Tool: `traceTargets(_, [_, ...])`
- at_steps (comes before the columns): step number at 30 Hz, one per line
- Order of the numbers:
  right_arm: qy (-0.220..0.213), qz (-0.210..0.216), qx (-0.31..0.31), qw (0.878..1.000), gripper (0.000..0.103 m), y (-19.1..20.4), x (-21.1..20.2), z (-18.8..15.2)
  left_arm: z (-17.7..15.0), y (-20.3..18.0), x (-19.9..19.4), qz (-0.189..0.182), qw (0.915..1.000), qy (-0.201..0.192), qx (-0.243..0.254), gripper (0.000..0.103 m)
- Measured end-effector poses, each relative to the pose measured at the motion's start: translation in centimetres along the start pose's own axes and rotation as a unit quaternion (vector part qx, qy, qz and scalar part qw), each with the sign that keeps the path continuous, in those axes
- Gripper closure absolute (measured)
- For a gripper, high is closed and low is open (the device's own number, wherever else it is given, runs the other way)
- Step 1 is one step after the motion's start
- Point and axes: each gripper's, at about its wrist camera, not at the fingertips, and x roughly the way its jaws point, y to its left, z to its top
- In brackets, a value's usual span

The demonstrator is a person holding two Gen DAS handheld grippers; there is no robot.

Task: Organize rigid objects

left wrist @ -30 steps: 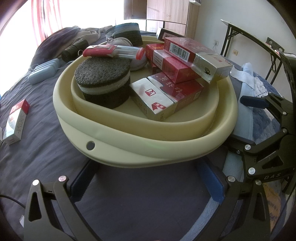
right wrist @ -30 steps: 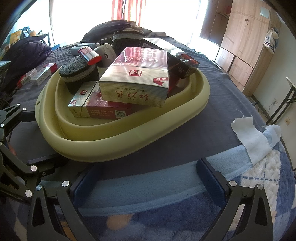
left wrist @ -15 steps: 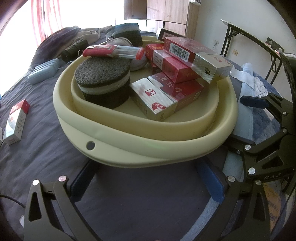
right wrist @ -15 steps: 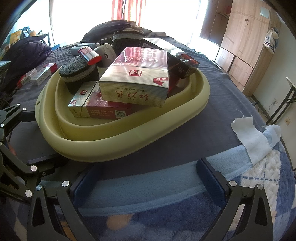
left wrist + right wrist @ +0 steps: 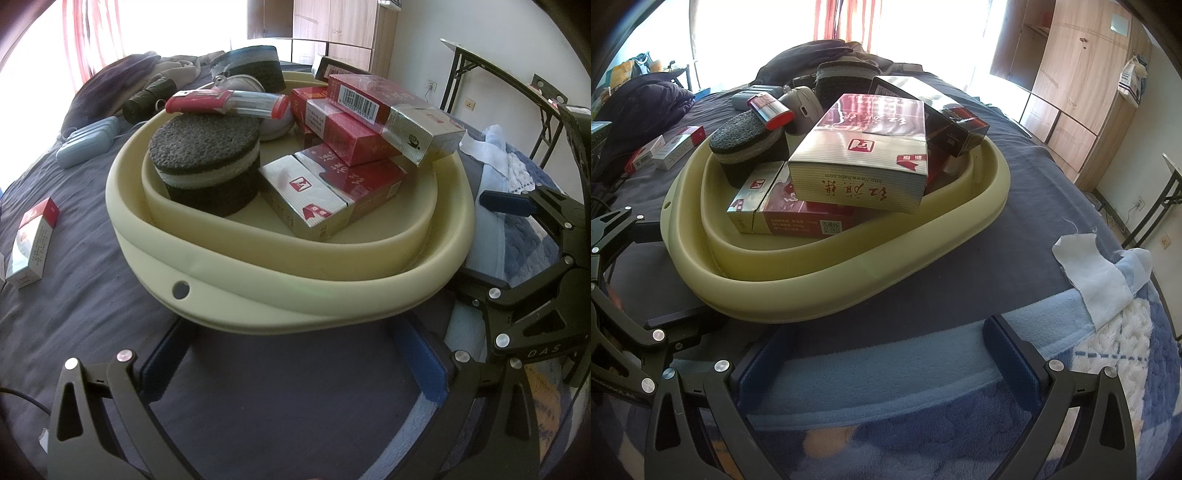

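A bed (image 5: 74,295) covered in dark grey and blue blankets is seen, with a cream basin (image 5: 295,291) set on it. Inside the basin, red and silver cartons (image 5: 864,166) are stacked, beside a round dark sponge (image 5: 205,162) topped by a red and clear tube (image 5: 229,103). A loose small box (image 5: 35,243) lies on the bed, well apart. The left tool (image 5: 295,354) and the right tool (image 5: 882,354) are each spread wide and empty, just before the basin.
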Motion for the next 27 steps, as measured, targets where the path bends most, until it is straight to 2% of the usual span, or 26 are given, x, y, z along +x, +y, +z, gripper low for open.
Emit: traceTargets(27, [0.0,0.0,0.0,1.0,0.0,0.01,0.0,0.0,0.0,0.0,0.0,0.0,1.0,0.0,0.0,0.0])
